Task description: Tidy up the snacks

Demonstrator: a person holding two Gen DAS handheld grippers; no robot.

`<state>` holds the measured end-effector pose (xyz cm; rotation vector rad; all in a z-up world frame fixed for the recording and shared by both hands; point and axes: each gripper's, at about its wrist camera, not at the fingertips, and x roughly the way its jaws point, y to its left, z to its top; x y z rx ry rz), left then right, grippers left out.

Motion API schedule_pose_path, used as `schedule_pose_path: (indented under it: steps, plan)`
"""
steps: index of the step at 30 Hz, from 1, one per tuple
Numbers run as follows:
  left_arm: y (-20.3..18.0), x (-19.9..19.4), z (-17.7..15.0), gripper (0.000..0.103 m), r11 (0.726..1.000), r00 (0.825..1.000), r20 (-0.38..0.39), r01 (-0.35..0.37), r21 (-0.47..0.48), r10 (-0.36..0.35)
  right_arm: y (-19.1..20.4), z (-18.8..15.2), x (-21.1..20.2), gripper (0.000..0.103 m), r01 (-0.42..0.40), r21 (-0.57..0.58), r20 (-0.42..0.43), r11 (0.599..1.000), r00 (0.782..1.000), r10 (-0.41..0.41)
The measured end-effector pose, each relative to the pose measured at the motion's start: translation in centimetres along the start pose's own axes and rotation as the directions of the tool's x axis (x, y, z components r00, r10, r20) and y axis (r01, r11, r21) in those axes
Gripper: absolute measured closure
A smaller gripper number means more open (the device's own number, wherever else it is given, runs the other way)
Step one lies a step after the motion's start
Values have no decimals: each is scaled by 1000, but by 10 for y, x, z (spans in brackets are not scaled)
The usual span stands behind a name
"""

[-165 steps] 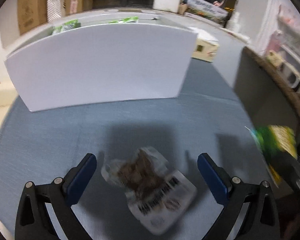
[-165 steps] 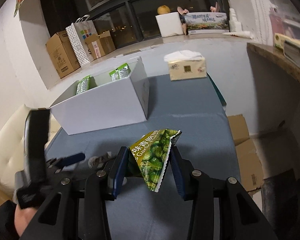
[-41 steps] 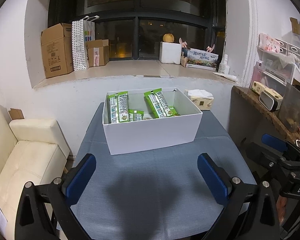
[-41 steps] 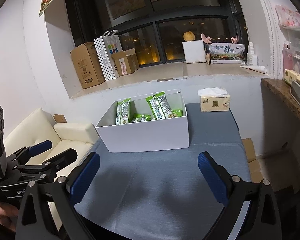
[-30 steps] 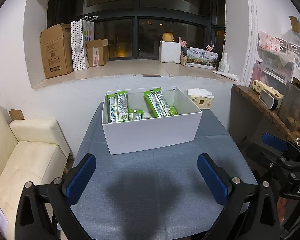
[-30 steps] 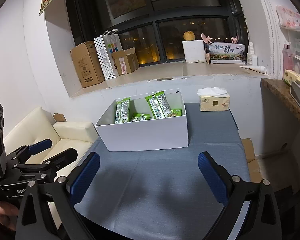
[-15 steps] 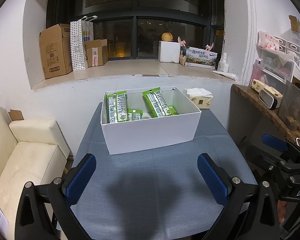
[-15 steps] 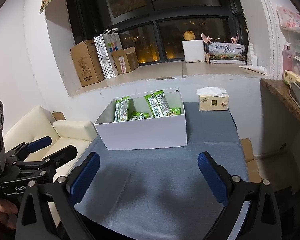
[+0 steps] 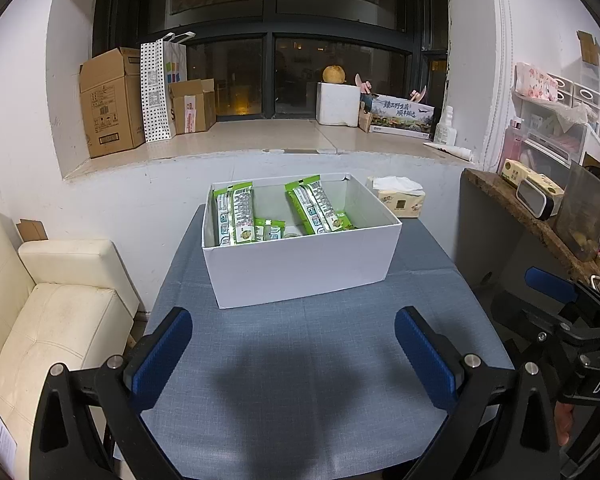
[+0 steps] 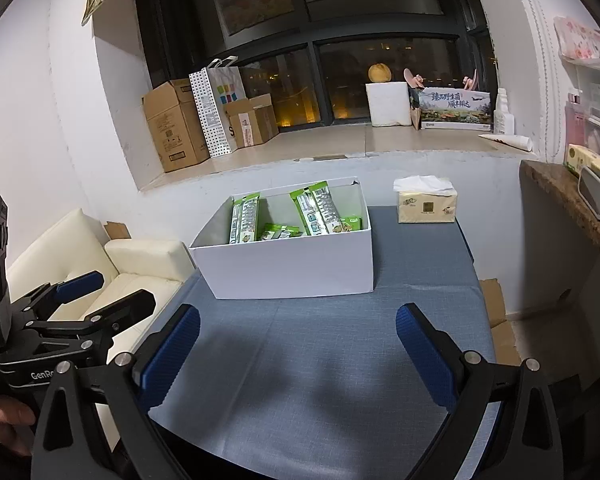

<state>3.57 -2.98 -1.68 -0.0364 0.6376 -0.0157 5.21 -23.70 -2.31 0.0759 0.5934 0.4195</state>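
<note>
Snacks boxed; we judge the task essentially complete.
Ahead of our left gripper (image 9: pixel 292 354) and right gripper (image 10: pixel 298 354), both spread wide and empty, the snack packets (image 9: pixel 276 216) sit inside the white box (image 9: pixel 300 272); the table (image 9: pixel 300 380) between carries none. The right view alone shows the tissue pack (image 10: pixel 426 202) whole.

"DAS" on right gripper (image 9: pixel 556 312); "GenRo" on left gripper (image 10: pixel 80 296)

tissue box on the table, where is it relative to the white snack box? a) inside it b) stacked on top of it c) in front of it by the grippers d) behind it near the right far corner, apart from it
d: the tissue box stands on the table behind the white box, off its far right corner, with tablecloth showing between them.
</note>
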Motion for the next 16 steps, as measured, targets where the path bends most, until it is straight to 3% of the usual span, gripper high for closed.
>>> schedule_pose_path:
  steps: [16]
  plan:
    - [2, -5, 1, 0, 1000, 1000, 20, 19, -11, -19, 0, -2, -1, 2, 3, 0, -2, 1000, 1000, -3]
